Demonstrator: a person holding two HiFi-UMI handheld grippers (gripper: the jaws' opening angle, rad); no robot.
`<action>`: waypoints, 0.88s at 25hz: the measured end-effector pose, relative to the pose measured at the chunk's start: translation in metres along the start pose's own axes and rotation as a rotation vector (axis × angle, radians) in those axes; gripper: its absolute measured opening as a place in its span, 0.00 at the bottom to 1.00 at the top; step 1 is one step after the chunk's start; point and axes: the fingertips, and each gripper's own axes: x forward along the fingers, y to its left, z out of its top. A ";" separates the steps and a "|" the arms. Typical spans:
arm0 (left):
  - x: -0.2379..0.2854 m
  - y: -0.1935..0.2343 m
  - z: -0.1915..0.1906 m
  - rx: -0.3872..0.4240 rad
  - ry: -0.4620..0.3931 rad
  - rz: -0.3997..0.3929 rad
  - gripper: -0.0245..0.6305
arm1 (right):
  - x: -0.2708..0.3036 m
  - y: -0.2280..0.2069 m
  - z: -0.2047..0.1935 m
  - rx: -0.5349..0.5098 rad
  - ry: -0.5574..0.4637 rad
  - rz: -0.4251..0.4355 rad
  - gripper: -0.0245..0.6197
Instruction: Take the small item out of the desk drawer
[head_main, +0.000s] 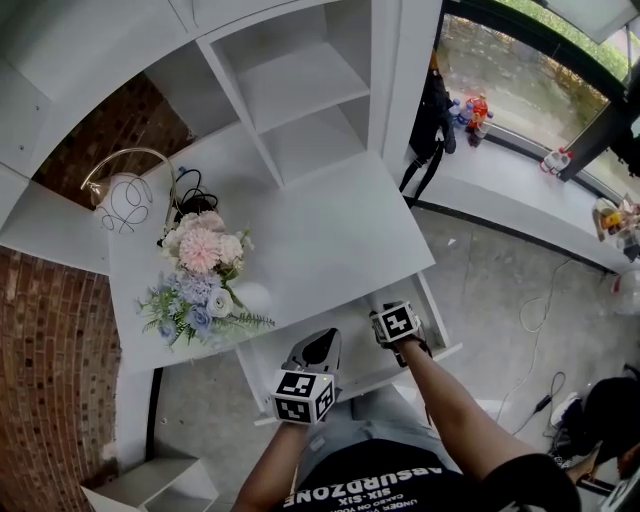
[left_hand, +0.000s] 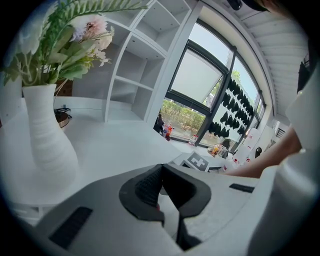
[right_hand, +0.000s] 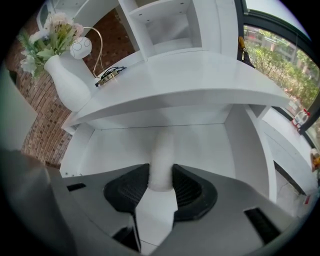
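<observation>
The white desk drawer (head_main: 356, 334) stands pulled out under the desktop (head_main: 320, 225). My right gripper (head_main: 392, 320) reaches into it from the right. In the right gripper view, my right gripper (right_hand: 161, 174) is shut on a small white cylinder-shaped item (right_hand: 162, 152), which sticks out forward over the drawer floor (right_hand: 115, 147). My left gripper (head_main: 318, 350) hovers above the drawer's front left part. In the left gripper view, the left gripper (left_hand: 161, 174) has its dark pads meeting at the tips with nothing between them.
A white vase of flowers (head_main: 200, 275) stands on the desk's left, with a round lamp (head_main: 125, 200) and black cables behind it. Open white shelves (head_main: 300, 90) rise at the back. The vase (left_hand: 47, 135) is close on the left gripper's left. A window ledge (head_main: 520, 200) runs on the right.
</observation>
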 end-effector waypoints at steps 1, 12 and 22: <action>-0.001 0.000 0.000 0.001 0.002 -0.002 0.05 | -0.002 0.001 -0.001 0.004 0.001 0.001 0.26; -0.013 -0.003 -0.005 0.020 0.013 -0.032 0.05 | -0.030 0.013 -0.008 0.023 -0.031 0.005 0.26; -0.027 -0.003 -0.006 0.026 0.011 -0.050 0.05 | -0.063 0.030 -0.009 0.052 -0.058 0.011 0.26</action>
